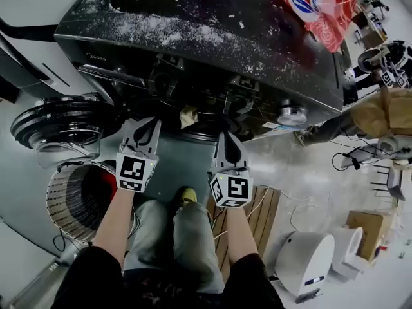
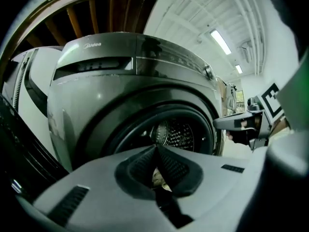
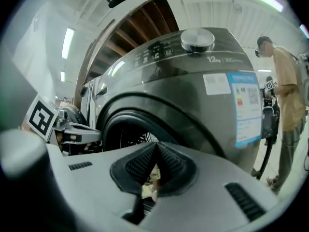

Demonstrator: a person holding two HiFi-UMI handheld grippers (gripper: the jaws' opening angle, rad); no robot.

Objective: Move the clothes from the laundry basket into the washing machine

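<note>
- Washing machine [image 1: 212, 37]: dark grey front-loader. White powder is scattered over its top, and the drum mouth stands open and dark.
- Round door [image 1: 56, 124]: swung fully open, off the machine's left side.
- Laundry basket [image 1: 64, 201]: slatted, on the floor in front of the machine and below the open door. A red garment [image 1: 103, 187] lies inside.
- Bystander [image 3: 286, 91]: tan shirt, standing just off the machine's right side.
- Detergent bag [image 1: 315, 2]: red, white and blue, lying at the far right end of the machine's top.
- Left gripper [image 1: 152, 126]: points at the left half of the drum mouth, just short of it. Jaws are together, with a pale cloth [image 2: 159, 178] nipped in the slit between the pads.
- Right gripper [image 1: 226, 140]: points at the right half of the drum mouth, level with the left one. Jaws are together on the same kind of pale fabric.
- The cloth also shows between the two gripper tips, at the lower rim of the drum mouth. Not clear whether it is all one piece.
</note>
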